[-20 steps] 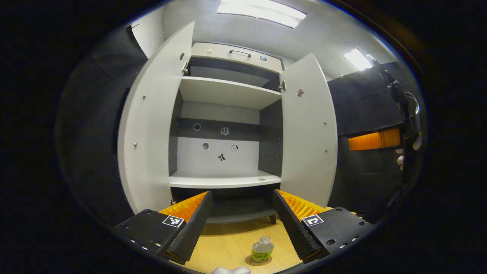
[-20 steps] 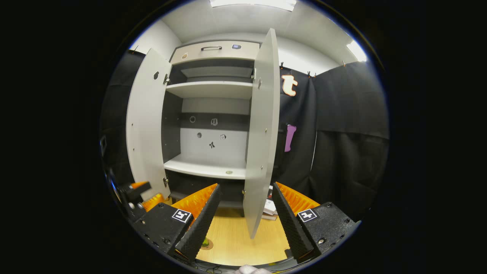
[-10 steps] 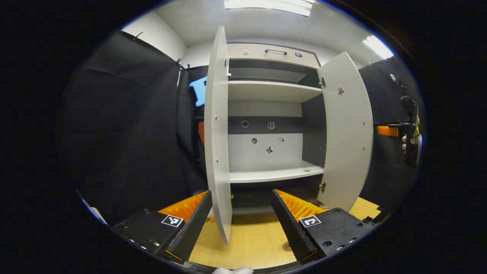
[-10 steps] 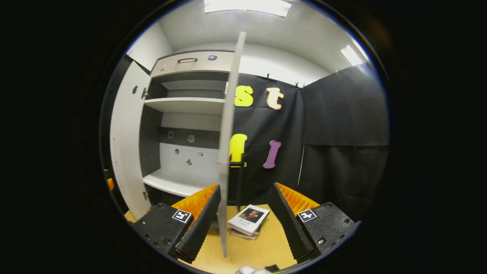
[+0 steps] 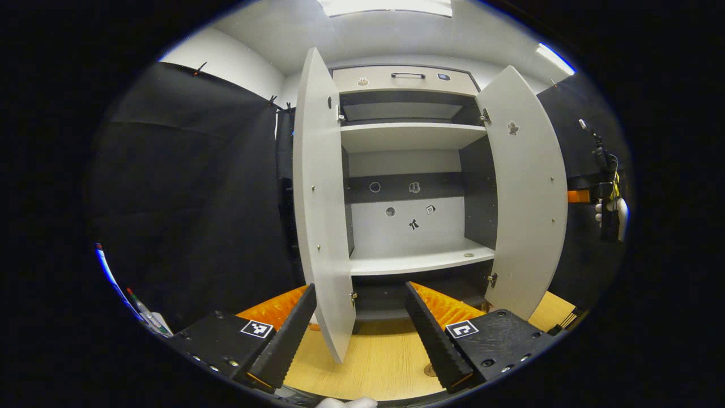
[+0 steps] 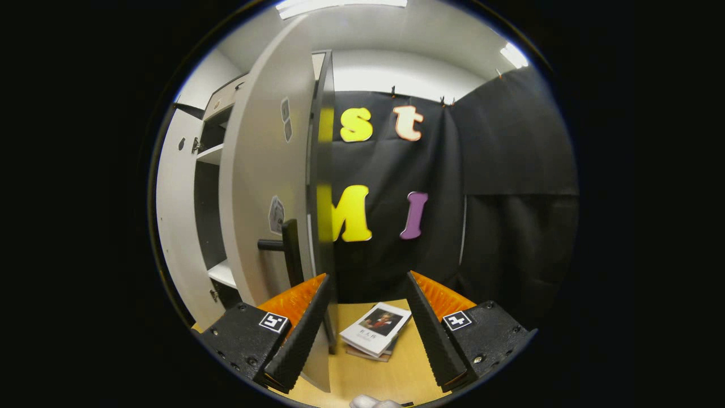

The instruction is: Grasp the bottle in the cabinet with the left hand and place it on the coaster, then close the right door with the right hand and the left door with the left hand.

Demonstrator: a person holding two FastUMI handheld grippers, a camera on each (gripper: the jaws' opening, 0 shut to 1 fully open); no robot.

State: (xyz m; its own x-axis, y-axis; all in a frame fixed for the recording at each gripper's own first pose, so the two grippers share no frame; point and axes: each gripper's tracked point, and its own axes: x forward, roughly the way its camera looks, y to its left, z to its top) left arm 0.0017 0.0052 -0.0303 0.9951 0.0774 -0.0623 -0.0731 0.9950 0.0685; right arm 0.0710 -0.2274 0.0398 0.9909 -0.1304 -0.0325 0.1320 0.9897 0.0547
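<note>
Your left gripper view looks from low over the wooden floor (image 5: 374,362) straight into the cabinet (image 5: 405,170), close enough that the left door (image 5: 320,215) rises just beyond its own open fingers, with the right door (image 5: 527,198) swung out on the far right. At that view's right edge you can see the other gripper (image 5: 609,209) and the hand holding it, well apart. Your right gripper view sits nearer the cabinet's right side, facing past the right door's handled face (image 6: 266,198) toward the booth wall (image 6: 481,187), books (image 6: 374,328) lying near on the floor. Both views share the right door, the shelves and the floor.
</note>
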